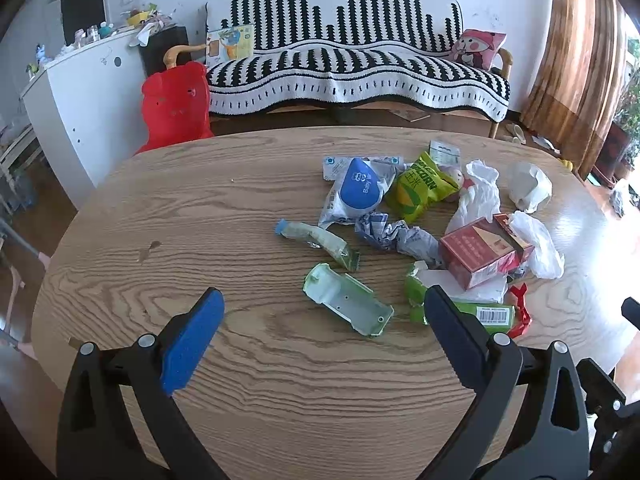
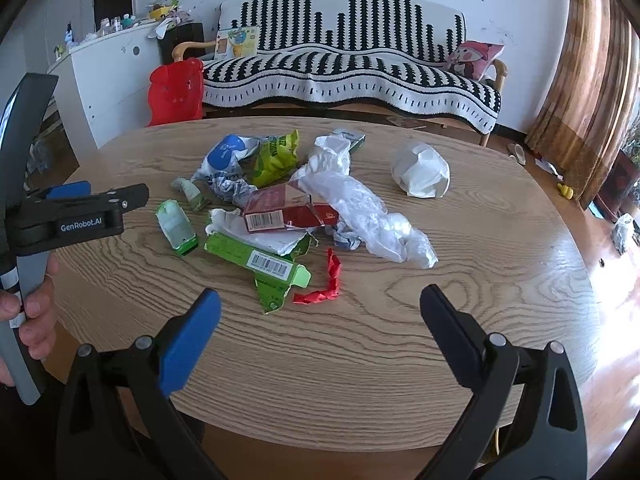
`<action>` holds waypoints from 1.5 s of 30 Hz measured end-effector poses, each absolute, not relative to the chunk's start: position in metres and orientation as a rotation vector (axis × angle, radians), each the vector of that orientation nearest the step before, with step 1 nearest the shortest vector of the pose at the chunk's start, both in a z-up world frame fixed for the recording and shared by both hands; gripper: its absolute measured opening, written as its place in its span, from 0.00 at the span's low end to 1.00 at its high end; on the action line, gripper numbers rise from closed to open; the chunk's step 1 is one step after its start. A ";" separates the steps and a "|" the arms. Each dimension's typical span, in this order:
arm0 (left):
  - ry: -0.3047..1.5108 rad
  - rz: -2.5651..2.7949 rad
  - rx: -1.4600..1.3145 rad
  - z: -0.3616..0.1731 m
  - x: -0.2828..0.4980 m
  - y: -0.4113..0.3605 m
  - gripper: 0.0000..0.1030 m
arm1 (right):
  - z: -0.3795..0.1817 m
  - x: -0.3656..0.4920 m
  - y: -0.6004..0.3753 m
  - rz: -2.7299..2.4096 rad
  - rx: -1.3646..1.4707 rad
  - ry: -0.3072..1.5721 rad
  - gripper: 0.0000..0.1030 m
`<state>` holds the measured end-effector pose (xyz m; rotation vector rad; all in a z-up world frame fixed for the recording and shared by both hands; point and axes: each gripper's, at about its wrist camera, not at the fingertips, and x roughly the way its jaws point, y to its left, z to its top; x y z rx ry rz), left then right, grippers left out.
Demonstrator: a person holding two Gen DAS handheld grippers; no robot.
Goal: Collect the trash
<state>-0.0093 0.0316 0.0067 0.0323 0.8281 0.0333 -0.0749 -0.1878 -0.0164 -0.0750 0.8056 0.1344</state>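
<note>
Both grippers hang over the near edge of a round wooden table [image 1: 240,216], each with its fingers spread wide and nothing between them: the left gripper [image 1: 324,312] faces the trash from the near left, the right gripper [image 2: 320,308] from the near right. The trash lies in one loose heap past them, toward the far right of the tabletop. The only closed container is a red carton [image 1: 484,252], lying on its side in the middle of the heap; whether anything is in it cannot be told from either view. Just in front of it lies a flattened green box with a barcode [image 2: 260,264], its end flaps torn open, and beside that a pale green plastic tray [image 1: 348,300], hollow side up, with nothing in it. A crushed bottle with a blue cap [image 1: 316,240] lies behind the tray. Further back sit a blue-and-white pouch [image 1: 358,192] and a yellow-green snack bag [image 1: 420,188], touching each other. A crumpled clear plastic bag [image 2: 360,208] drapes over the carton's far end, a twisted red wrapper [image 2: 326,284] lies near the green box, and a balled white bag [image 2: 420,176] sits apart on the right.
</note>
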 end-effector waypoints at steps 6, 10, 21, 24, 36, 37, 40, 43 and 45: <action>0.833 0.034 0.034 0.006 -0.009 0.030 0.95 | -0.016 -0.075 -0.190 0.130 -0.072 0.804 0.94; 0.837 0.035 0.032 0.005 -0.009 0.029 0.95 | -0.014 -0.076 -0.191 0.128 -0.071 0.802 0.94; 0.841 0.035 0.031 0.004 -0.008 0.029 0.95 | -0.012 -0.076 -0.193 0.128 -0.070 0.801 0.94; 0.841 0.035 0.031 0.004 -0.008 0.029 0.95 | -0.012 -0.076 -0.192 0.128 -0.069 0.802 0.94; 0.853 0.043 0.022 -0.002 -0.008 0.035 0.95 | -0.012 -0.076 -0.193 0.131 -0.070 0.803 0.94; 0.855 0.046 0.016 -0.002 -0.007 0.037 0.95 | -0.012 -0.076 -0.193 0.132 -0.071 0.804 0.94; 0.872 0.054 0.001 -0.005 -0.005 0.045 0.95 | -0.011 -0.075 -0.191 0.135 -0.077 0.805 0.94; 0.899 0.044 -0.017 -0.009 -0.001 0.053 0.95 | -0.011 -0.075 -0.192 0.136 -0.077 0.806 0.94; 0.925 0.044 -0.028 -0.015 0.002 0.058 0.95 | -0.011 -0.074 -0.195 0.134 -0.067 0.812 0.94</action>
